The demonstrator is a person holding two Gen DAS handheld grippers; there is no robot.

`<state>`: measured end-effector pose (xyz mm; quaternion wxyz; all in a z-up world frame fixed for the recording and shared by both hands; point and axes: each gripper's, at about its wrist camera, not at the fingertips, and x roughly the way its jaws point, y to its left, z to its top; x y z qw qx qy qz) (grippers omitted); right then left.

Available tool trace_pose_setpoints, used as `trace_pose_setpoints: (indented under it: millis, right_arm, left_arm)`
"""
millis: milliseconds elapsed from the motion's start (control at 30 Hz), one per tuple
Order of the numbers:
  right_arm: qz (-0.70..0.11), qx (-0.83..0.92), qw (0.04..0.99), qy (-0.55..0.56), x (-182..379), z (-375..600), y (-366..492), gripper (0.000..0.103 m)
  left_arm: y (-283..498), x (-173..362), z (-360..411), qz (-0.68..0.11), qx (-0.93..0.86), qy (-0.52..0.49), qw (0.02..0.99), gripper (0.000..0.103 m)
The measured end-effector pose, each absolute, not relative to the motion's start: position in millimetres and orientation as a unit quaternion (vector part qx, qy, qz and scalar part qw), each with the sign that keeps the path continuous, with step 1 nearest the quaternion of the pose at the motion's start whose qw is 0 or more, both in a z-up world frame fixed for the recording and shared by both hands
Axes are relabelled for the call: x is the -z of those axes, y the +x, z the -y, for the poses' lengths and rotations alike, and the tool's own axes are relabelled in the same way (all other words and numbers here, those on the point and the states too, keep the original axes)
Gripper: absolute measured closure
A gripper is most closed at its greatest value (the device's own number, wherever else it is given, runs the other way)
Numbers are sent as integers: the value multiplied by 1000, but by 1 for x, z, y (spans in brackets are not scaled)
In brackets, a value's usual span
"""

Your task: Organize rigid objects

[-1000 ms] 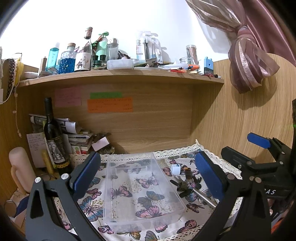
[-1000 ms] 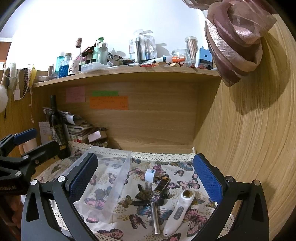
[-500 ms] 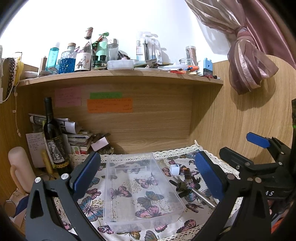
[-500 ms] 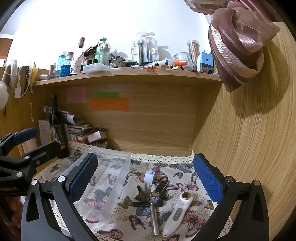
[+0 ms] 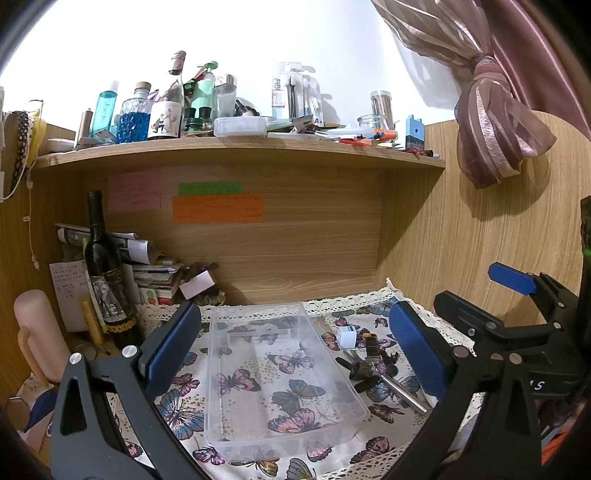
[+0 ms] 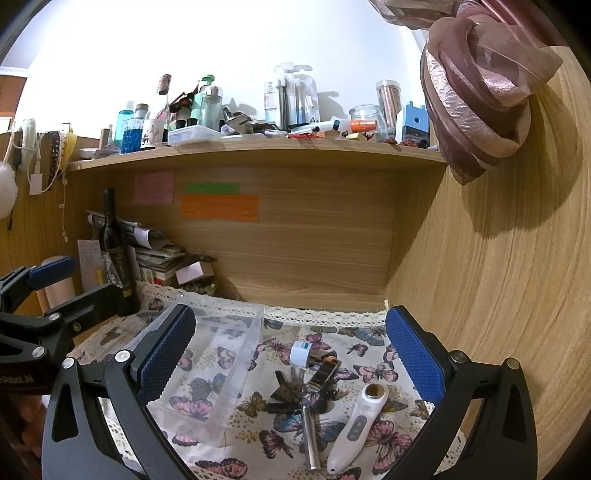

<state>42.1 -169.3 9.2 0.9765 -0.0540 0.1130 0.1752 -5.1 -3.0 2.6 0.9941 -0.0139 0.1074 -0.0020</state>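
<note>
Nothing has shifted: both grippers hover with fingers spread, left gripper (image 5: 291, 350) over the clear tray (image 5: 221, 369), right gripper (image 6: 290, 354) over scattered tools (image 6: 306, 387).

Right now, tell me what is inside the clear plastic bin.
Nothing lies inside the clear plastic bin; only the butterfly tablecloth shows through its bottom. The left gripper's finger covers one near corner in the right wrist view.

You face a wooden desk alcove (image 5: 317, 243) with a cluttered shelf (image 5: 236, 149) across its top and a white wall (image 5: 332, 33) above. To your right, a wood-grain side panel (image 6: 498, 277) carries a knotted pink curtain (image 6: 480, 96), and a butterfly-print tablecloth (image 6: 369, 354) covers the desktop.
</note>
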Motion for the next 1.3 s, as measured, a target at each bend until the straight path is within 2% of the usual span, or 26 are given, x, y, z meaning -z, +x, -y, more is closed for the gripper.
trace_pose_setpoints:
  millis: [567,800,900,933,1067,1300]
  right_arm:
    - [-120,-176,976,-47,-9,165,47,0]
    - [-142,-197,970,-28,-3,169,61,0]
    - [-156,-192,969,-24,0,172,69,0]
    - [-160,-189,969,-23,2,174,72,1]
    - [-178,-166,970,-29,8,179,83,12]
    - [-229,-141,963,-32,22,192,109,27]
  left_arm:
    - [4,0,-7,-115,1,-26,993,0]
    - [20,10,-19,-142,15,-40,989,1]
    - [29,15,-26,-158,13,-40,987,15]
    - [32,16,-30,-166,14,-42,985,16]
    - [54,21,-54,-207,15,-56,977,19]
    - [98,43,-93,-289,-32,-46,956,43]
